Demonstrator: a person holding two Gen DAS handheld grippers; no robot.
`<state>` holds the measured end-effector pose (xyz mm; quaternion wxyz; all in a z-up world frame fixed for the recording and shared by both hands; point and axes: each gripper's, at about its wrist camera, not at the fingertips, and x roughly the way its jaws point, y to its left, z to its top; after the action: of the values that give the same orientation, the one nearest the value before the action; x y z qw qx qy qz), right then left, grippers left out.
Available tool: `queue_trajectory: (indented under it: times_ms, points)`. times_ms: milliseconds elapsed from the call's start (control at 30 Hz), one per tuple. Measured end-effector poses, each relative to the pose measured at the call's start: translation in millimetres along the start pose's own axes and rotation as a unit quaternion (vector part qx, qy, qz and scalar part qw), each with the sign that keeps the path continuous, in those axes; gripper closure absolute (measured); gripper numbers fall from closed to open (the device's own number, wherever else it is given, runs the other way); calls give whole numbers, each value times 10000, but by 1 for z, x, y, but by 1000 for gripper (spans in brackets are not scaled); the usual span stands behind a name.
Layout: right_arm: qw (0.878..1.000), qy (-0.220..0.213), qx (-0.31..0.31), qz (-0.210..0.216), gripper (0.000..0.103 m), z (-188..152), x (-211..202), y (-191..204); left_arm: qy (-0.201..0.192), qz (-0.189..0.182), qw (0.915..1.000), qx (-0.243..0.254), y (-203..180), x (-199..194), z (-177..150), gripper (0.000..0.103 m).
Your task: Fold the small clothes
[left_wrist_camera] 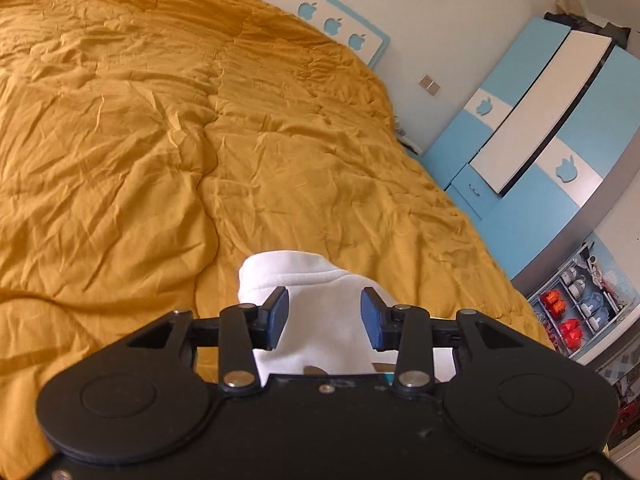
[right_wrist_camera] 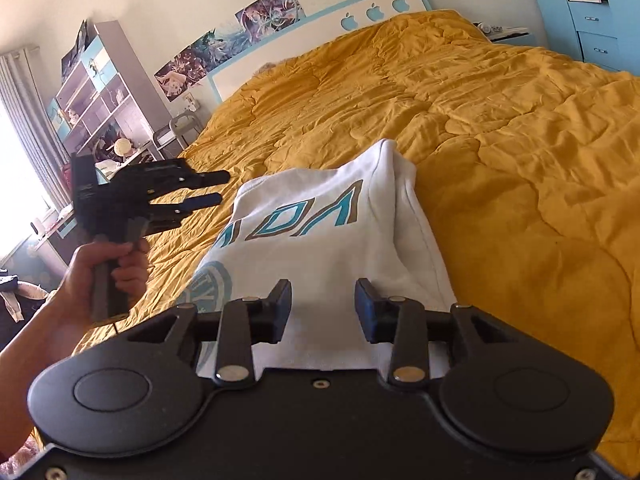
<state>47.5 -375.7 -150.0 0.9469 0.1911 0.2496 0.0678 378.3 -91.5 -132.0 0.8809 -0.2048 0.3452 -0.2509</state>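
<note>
Nearest the right wrist camera, the right claw (right_wrist_camera: 323,308) has its two blue-padded fingers spread apart, and the near edge of a white garment (right_wrist_camera: 328,236) lies under and between them; nothing is pinched. The garment is folded into a long strip that runs away from the claw across the mustard-yellow bedspread (right_wrist_camera: 520,128), with teal and tan lettering and part of a round teal print on its top face. To the left of the garment, a bare hand (right_wrist_camera: 104,268) holds the left claw (right_wrist_camera: 218,189) by its grip, raised above the bedspread and apart from the cloth; its fingers stand parted with a clear gap between them.

In the left wrist view, the left claw (left_wrist_camera: 324,314) is likewise spread, and the white garment (left_wrist_camera: 316,312) shows beyond and below its fingers, with the bedspread (left_wrist_camera: 160,140) all around.

Farther off, a white headboard (right_wrist_camera: 320,40) with blue apple cut-outs stands at the head of the bed, posters (right_wrist_camera: 232,44) hang on the wall beside it, a shelf unit (right_wrist_camera: 104,100) stands at the left near a curtained window, and a blue and white wardrobe (left_wrist_camera: 540,120) stands beside the bed.
</note>
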Motion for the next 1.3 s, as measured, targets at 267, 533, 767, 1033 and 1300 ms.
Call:
queue_trajectory:
  times_ms: [267,533,767,1033,1300]
  points:
    - [9998,120,51,129,68,1,1,-5,254,20,9996,-153,28,28,1,63]
    - [9962,-53,564,654,37,31,-34,-41,60,-939,9956,-18,11,-85,-25,56]
    - [9863,676,1194,913,31,37,-15,-87,815,-1344,9826,-985,36,-120,-74,51]
    - [9699,1198,1601,1385,30,55,43,-108,1458,-1070,9758,-1230,36,-106,-101,50]
    - [9476,1495,2074,1915,30,76,113,-115,2049,-1613,9535,-1512,19,-87,-123,46]
